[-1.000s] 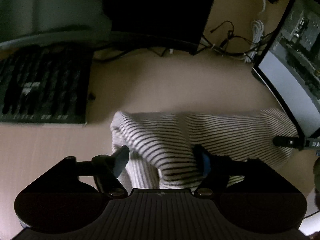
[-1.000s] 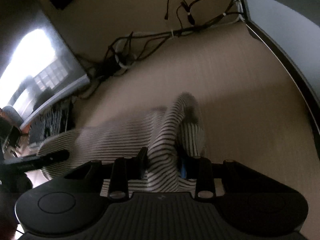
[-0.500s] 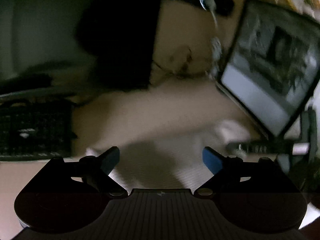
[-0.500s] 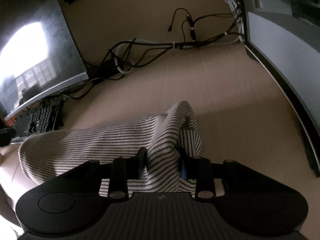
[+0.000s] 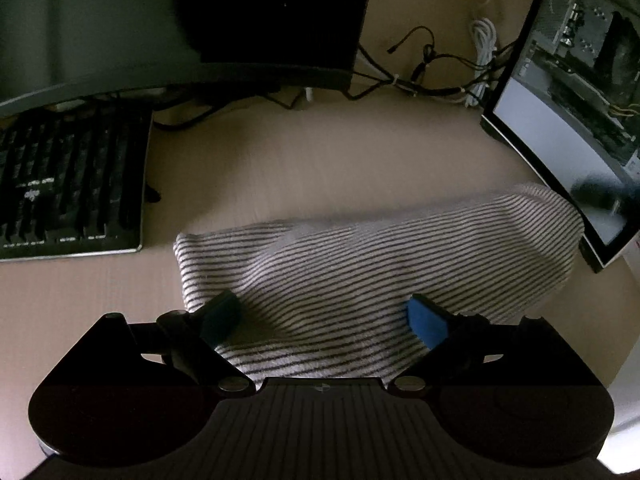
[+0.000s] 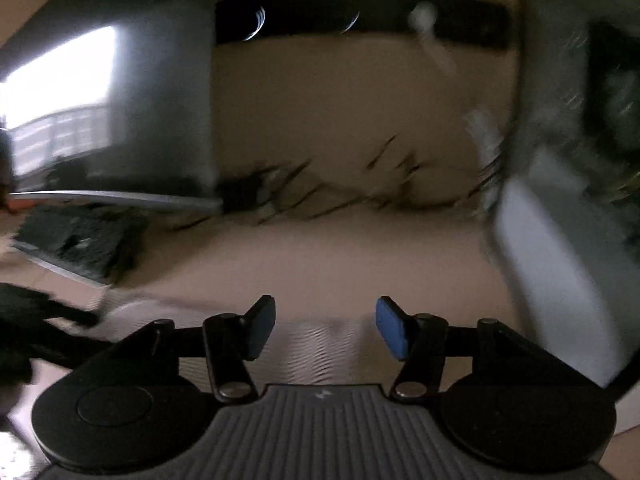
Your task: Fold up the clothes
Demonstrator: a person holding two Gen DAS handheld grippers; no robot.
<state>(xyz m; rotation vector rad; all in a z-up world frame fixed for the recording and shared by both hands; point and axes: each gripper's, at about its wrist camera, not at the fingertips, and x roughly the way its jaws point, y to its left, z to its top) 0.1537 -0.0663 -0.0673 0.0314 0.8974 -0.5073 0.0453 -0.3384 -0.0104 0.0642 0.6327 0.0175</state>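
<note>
**Striped garment on the desk, both grippers released**

The striped garment [image 5: 372,264] lies folded into a long band across the beige desk [image 5: 304,168], between the keyboard [image 5: 68,184] at left and the monitor [image 5: 572,128] at right. The left gripper [image 5: 324,316] hovers over the cloth, its jaws opening wide; fabric lies under them, unpinched. In the blurred right-wrist view, the right gripper [image 6: 325,328] is above the garment [image 6: 320,344], its jaws opening with nothing pressed between the blue pads [image 6: 390,332].
</note>
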